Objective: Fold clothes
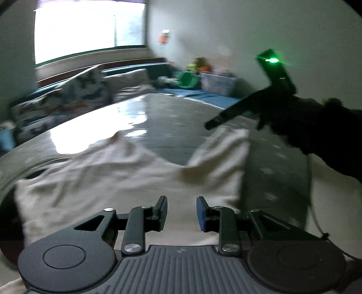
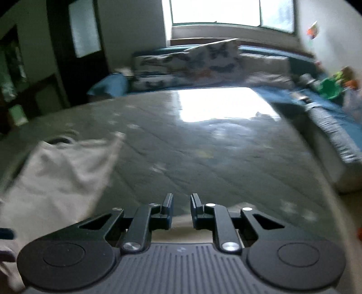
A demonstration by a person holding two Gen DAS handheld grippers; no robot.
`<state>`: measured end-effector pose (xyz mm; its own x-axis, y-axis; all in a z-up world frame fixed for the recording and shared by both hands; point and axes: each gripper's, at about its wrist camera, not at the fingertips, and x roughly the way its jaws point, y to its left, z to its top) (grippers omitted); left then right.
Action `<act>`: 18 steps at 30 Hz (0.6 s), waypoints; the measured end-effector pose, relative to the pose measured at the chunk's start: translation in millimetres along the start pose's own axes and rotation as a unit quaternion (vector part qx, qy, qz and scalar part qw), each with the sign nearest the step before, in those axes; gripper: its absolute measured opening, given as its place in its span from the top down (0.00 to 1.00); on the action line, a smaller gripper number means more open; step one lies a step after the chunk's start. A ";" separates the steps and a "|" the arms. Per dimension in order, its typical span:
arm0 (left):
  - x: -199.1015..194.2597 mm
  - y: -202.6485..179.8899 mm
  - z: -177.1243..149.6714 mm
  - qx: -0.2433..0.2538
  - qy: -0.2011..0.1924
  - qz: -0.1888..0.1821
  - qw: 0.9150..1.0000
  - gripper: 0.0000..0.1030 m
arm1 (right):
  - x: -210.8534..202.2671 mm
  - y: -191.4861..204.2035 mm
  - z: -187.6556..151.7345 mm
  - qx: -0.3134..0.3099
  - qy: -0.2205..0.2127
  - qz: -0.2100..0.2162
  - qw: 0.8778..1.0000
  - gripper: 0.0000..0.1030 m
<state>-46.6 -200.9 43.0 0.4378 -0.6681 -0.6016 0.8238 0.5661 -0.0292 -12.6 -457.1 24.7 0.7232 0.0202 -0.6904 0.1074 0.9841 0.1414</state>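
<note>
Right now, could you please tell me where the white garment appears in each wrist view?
Left wrist view: white garment spreads across the lower centre, ahead of the left tongs.
Right wrist view: it lies at the lower left, beside the right tongs.
Shared landmark: the butterfly-print cushion under the window.

Bright window [image 2: 215, 11], cushioned bench [image 2: 260, 58] (butterfly prints)

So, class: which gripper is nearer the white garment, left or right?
Left. The left gripper is directly over the white garment; the right gripper is over bare table, garment off to its left.
</note>
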 end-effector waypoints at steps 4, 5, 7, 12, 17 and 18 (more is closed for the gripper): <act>1.7 34.4 3.4 -0.039 0.010 0.044 0.998 0.64 | 22.9 23.2 29.6 0.001 0.010 0.051 0.999 0.85; 2.7 41.2 3.6 -0.046 0.012 0.053 0.998 0.64 | 29.7 29.3 36.9 -0.001 0.011 0.060 0.998 0.85; 4.6 53.7 3.1 -0.056 0.017 0.067 0.996 0.64 | 44.6 38.3 49.2 0.004 0.015 0.076 0.997 0.82; 7.7 77.4 0.6 -0.087 0.024 0.085 0.992 0.64 | 86.8 56.1 71.0 0.007 0.028 0.084 0.996 0.76; 10.3 88.5 -3.6 -0.101 0.034 0.092 0.990 0.64 | 122.6 66.9 77.8 0.012 0.039 0.077 0.996 0.72; 10.5 90.3 -4.1 -0.104 0.034 0.093 0.990 0.63 | 128.1 68.5 78.0 0.013 0.039 0.073 0.996 0.72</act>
<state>30.9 -154.8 30.8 0.5436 -0.5125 -0.6647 0.6361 0.7682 -0.0720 140.5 -400.9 1.3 0.6772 0.1776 -0.7140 0.0232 0.9648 0.2620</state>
